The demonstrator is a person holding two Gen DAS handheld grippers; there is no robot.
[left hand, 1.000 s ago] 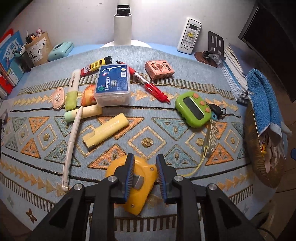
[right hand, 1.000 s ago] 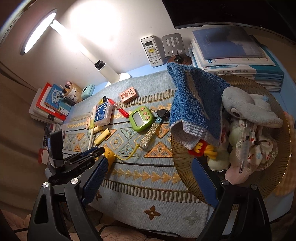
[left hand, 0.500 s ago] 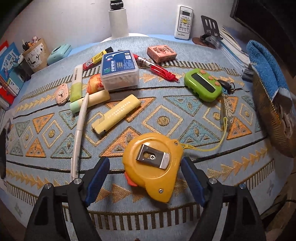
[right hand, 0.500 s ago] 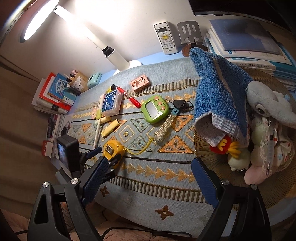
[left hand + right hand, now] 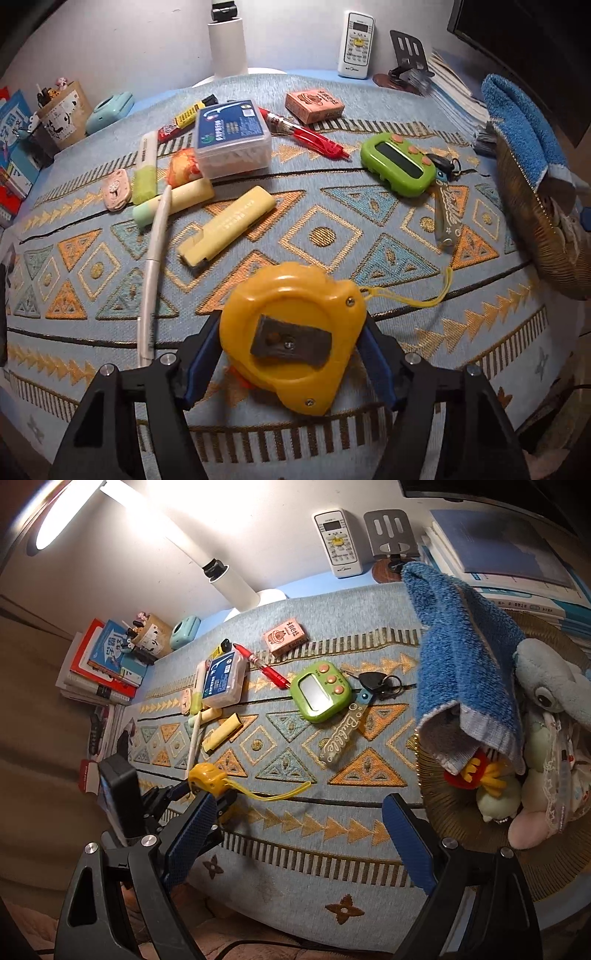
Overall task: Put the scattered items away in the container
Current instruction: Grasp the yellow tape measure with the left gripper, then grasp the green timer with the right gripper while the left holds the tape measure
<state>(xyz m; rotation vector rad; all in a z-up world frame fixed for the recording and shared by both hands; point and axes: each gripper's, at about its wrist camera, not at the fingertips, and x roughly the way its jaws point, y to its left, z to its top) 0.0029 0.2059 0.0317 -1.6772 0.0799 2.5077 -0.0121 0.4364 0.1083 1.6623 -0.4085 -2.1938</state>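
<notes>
Left gripper (image 5: 291, 354) clamped on tape measure (image 5: 291, 332), blue pads against both flanks, at the mat's (image 5: 332, 236) near edge; right gripper (image 5: 295, 834) spread wide and empty, basket (image 5: 443, 812) just off its right finger. Tape measure: yellow, rounded case, dark belt clip uppermost, yellow wrist loop (image 5: 406, 299) trailing right of the tool. Judged best practice: lift straight before travelling right, keep the squeeze steady, let the loop clear the keychain (image 5: 447, 218), and release over the basket.
</notes>
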